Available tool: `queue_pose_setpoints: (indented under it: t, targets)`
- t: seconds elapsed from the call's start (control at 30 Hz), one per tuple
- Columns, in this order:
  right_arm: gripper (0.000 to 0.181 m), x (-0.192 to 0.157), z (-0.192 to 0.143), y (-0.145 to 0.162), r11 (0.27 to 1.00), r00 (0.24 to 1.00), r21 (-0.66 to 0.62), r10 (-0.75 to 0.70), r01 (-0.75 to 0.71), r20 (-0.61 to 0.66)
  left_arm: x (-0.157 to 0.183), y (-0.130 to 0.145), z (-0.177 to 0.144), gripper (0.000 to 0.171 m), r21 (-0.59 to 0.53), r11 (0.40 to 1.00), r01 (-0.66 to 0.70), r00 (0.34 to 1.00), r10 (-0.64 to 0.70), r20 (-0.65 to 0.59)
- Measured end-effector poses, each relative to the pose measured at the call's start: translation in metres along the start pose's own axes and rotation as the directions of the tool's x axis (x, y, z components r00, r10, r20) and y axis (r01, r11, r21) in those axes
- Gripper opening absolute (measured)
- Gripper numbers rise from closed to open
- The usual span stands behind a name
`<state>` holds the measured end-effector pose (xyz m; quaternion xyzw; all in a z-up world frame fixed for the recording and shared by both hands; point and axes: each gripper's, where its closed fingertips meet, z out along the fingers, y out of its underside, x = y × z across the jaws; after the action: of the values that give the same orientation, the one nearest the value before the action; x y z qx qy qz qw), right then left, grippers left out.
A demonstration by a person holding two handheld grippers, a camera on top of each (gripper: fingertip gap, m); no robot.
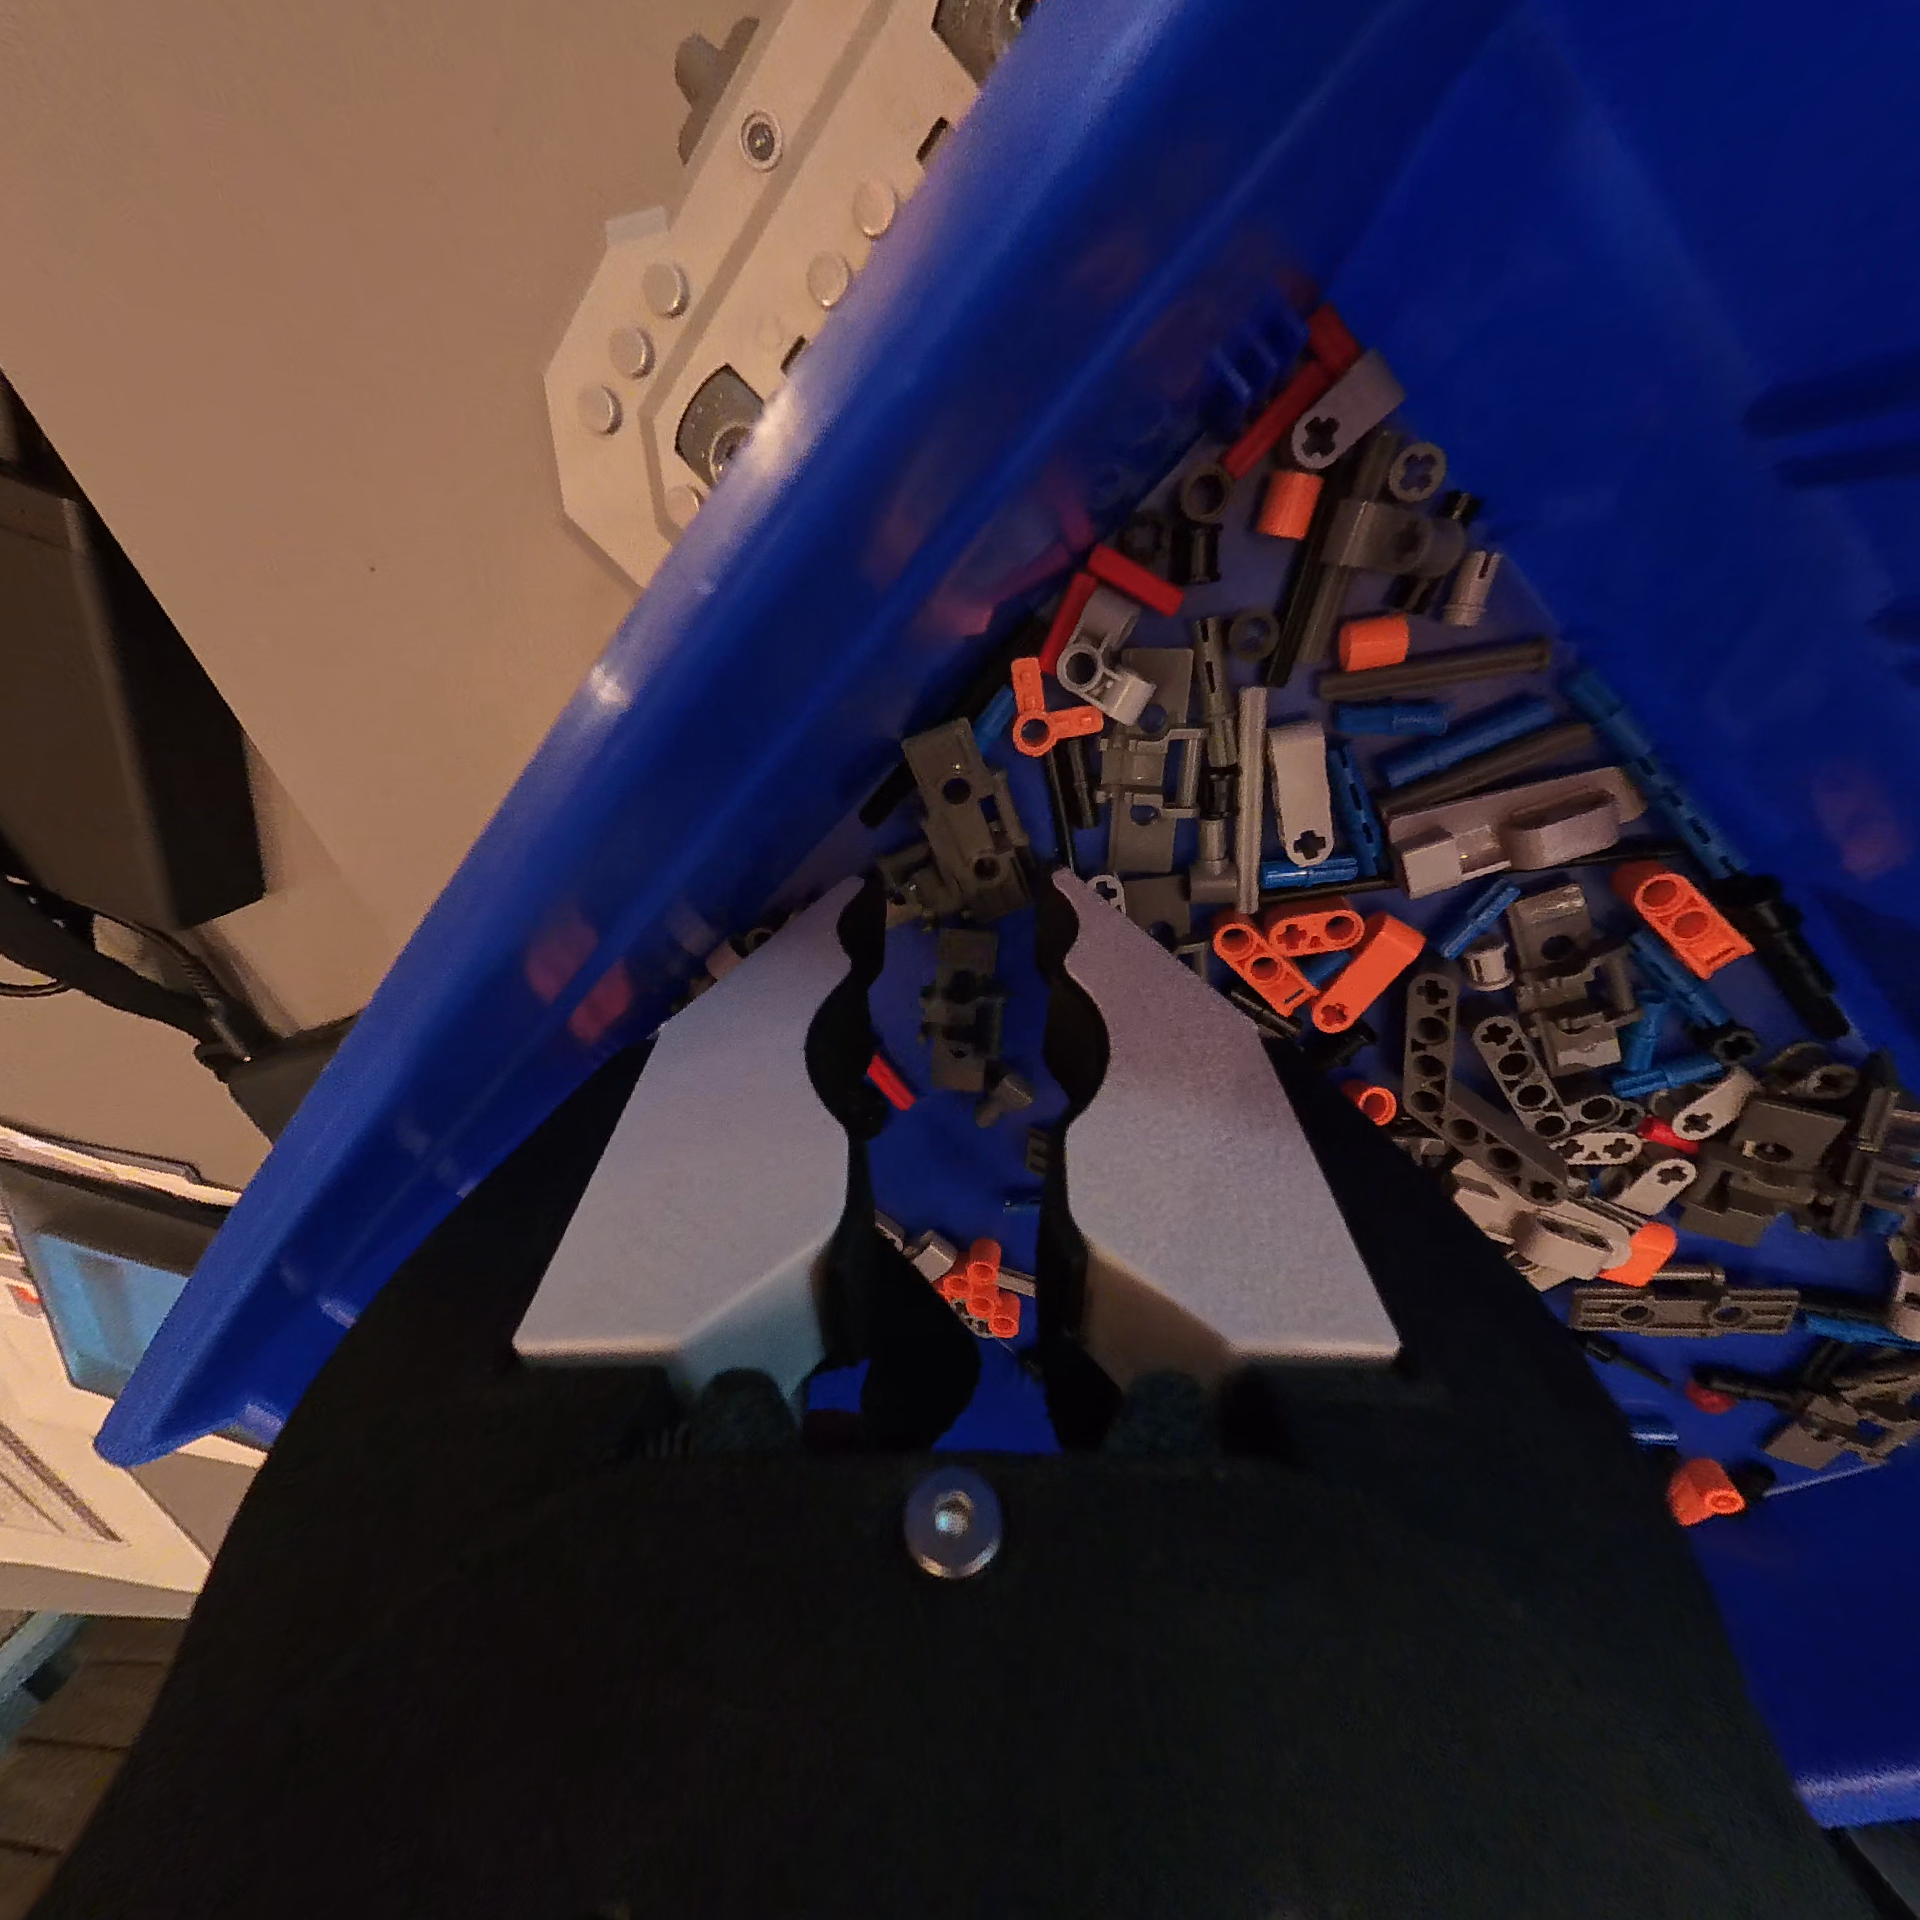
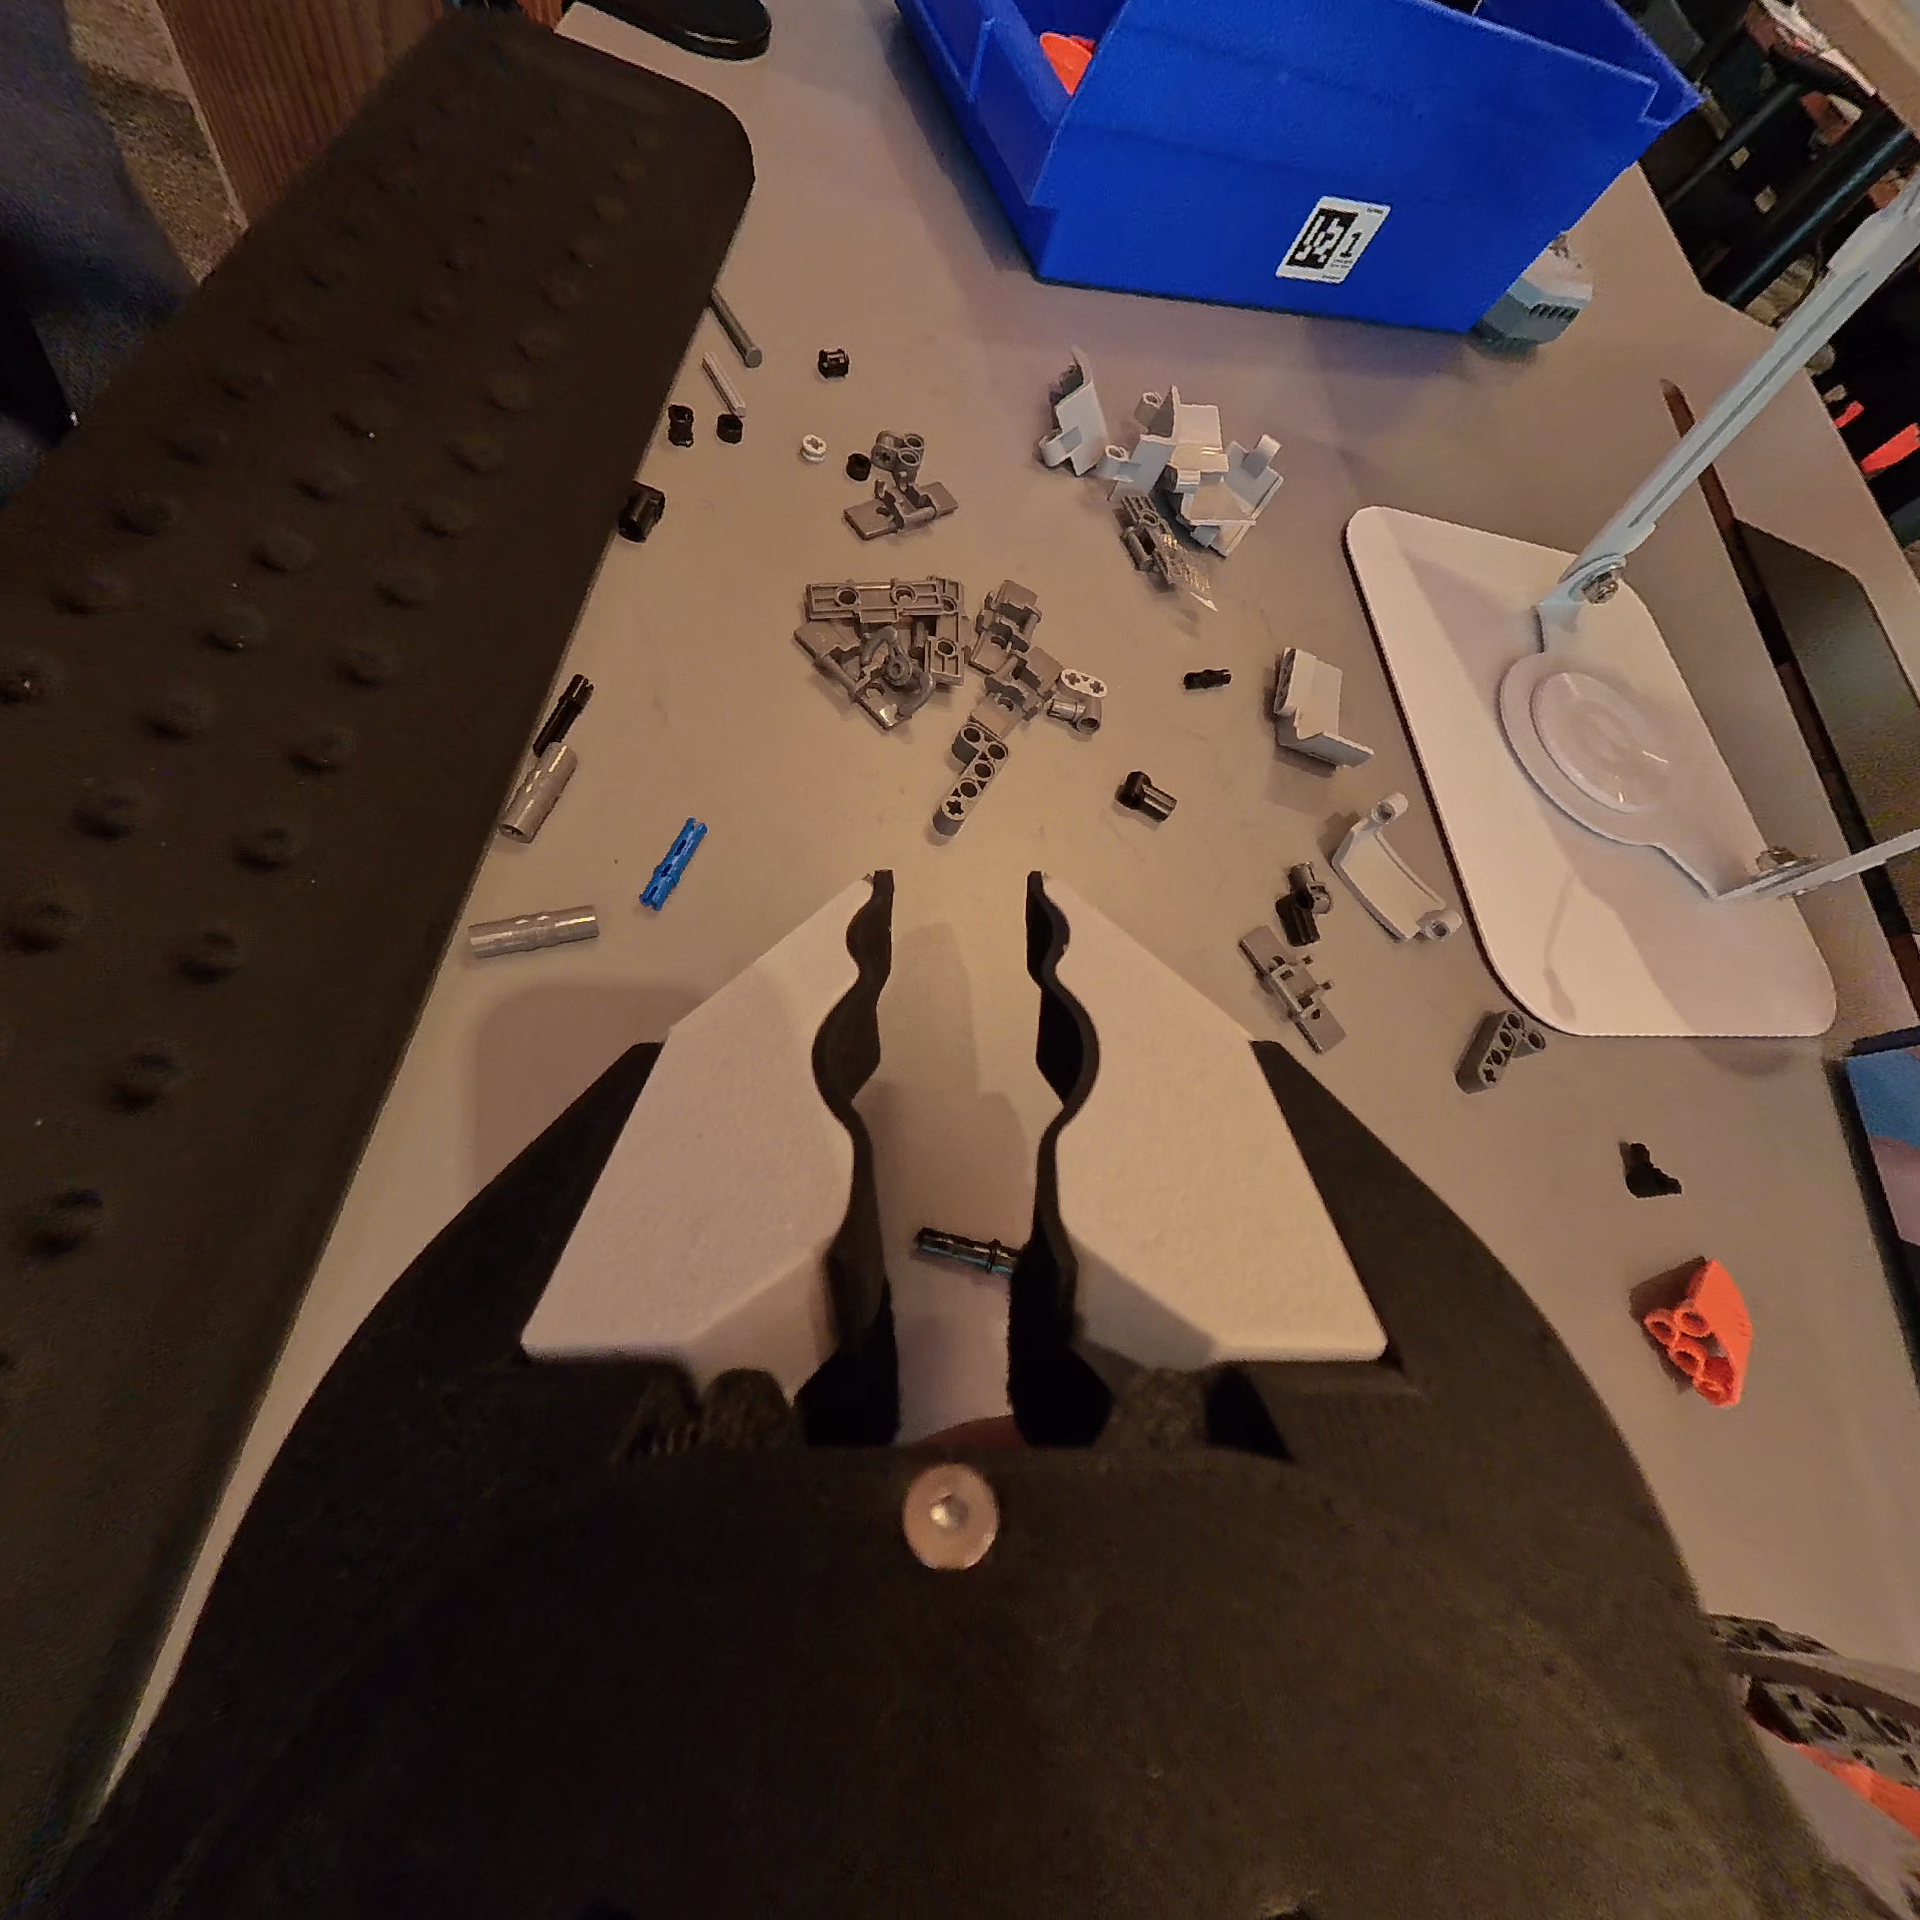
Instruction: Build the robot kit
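Grey tabletop (image 2: 831, 790) is seen under warm light, strewn with small building parts. No step can be named, as none is set; only positions are given. 2 grippers are shown. The right gripper (image 2: 958, 883) is held above the table with its jaws parted and nothing gripped; 1 dark pin (image 2: 966, 1250) lies on the table between its fingers. Near it lie 1 blue pin (image 2: 672, 862), 1 orange block (image 2: 1696, 1330) and 1 white tray (image 2: 1455, 748). The left gripper (image 1: 961, 894) is held inside 1 blue bin (image 1: 727, 665), jaws apart and empty, just above a dark grey connector (image 1: 966, 997) among too many loose pieces to count.
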<state>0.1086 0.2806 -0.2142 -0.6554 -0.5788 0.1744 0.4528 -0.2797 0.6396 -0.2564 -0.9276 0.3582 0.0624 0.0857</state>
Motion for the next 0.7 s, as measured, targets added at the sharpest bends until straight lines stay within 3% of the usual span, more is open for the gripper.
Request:
queue_pose_setpoints:
  t: [0.03, 0.07, 0.47, 0.6, 0.7]
  targets:
    - [0.023, 0.0, 0.0, 0.0, 1.0, 1.0, 0.0, 0.0, 0.0, 0.0, 0.0, 0.0, 0.0, 0.026, 0.006, 1.0, -0.01, 1.0, 0.01, 0.004]
    - [0.023, 0.0, 0.0, 0.0, 1.0, 1.0, 0.0, 0.0, 0.0, 0.001, -0.001, -0.002, -0.001, 0.017, 0.018, 1.0, -0.016, 1.0, 0.016, 0.014]
    - [0.023, 0.0, 0.0, 0.002, 1.0, 1.0, -0.006, 0.001, -0.001, 0.001, 0.0, 0.001, -0.007, 0.012, 0.071, 0.993, -0.094, 0.995, 0.092, 0.037]
    - [0.023, 0.0, -0.001, 0.002, 1.0, 1.0, -0.006, 0.002, -0.002, -0.001, 0.005, 0.005, -0.035, 0.012, 0.101, 0.985, -0.143, 0.988, 0.135, 0.082]
    - [0.023, 0.001, -0.001, 0.002, 1.0, 1.0, -0.007, 0.003, -0.003, -0.003, 0.03, 0.004, -0.079, 0.012, 0.181, 0.96, -0.213, 0.976, 0.2, 0.086]
